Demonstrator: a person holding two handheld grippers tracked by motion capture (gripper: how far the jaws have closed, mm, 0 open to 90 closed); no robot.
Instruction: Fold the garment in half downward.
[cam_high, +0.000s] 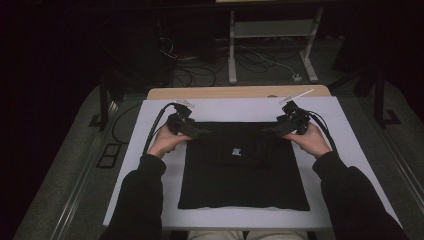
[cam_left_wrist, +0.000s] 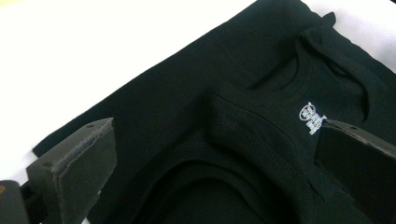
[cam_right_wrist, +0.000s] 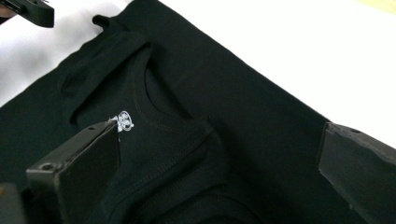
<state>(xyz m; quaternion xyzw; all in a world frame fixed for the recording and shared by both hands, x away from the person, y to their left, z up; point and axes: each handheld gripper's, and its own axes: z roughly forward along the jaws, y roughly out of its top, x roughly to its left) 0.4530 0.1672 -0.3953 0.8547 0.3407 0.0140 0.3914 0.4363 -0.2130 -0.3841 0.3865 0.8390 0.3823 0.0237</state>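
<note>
Two tongs, left (cam_high: 199, 133) and right (cam_high: 270, 131), agape over one black shirt (cam_high: 243, 170).

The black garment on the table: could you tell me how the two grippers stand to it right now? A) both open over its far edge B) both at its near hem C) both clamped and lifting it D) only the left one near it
A: the left gripper and right gripper hover at the far edge of the black garment, and each gripper view shows jaws set wide apart above flat-lying cloth.

Bare white mat (cam_high: 150, 150) lies free at frame left, right and bottom around the black shirt (cam_high: 240, 180).
</note>
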